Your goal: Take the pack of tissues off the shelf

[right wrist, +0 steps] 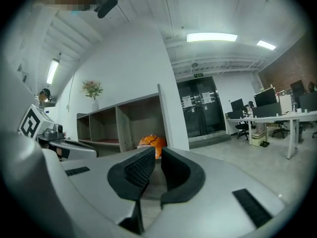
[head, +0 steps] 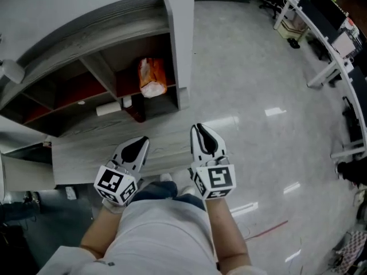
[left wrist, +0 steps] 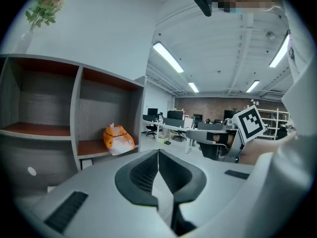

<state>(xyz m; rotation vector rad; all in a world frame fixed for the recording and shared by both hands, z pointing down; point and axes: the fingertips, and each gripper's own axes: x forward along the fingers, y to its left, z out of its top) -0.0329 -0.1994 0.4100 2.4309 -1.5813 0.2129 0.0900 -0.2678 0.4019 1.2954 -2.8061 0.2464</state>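
Evidently the pack of tissues point(head: 152, 78) (orange and white, a soft bag) was not taken yet. It lay in the rightmost compartment of the shelf point(head: 103, 24), on the reddish board, close to the side wall. The person stood in front with both tools held near the body, well apart from the pack. The left gripper point(head: 142, 141) had its jaws pressed together with nothing between them. The right gripper point(head: 198, 128) showed only a thin slit between its jaws, also with nothing in it. To do the reaching step well, I think one gripper should open wide before it enters the compartment (probably the right one, because it pointed almost at the pack). It should then go in low and straight and close on the middle of the bag, not on a loose corner, because such wrapping may slip.
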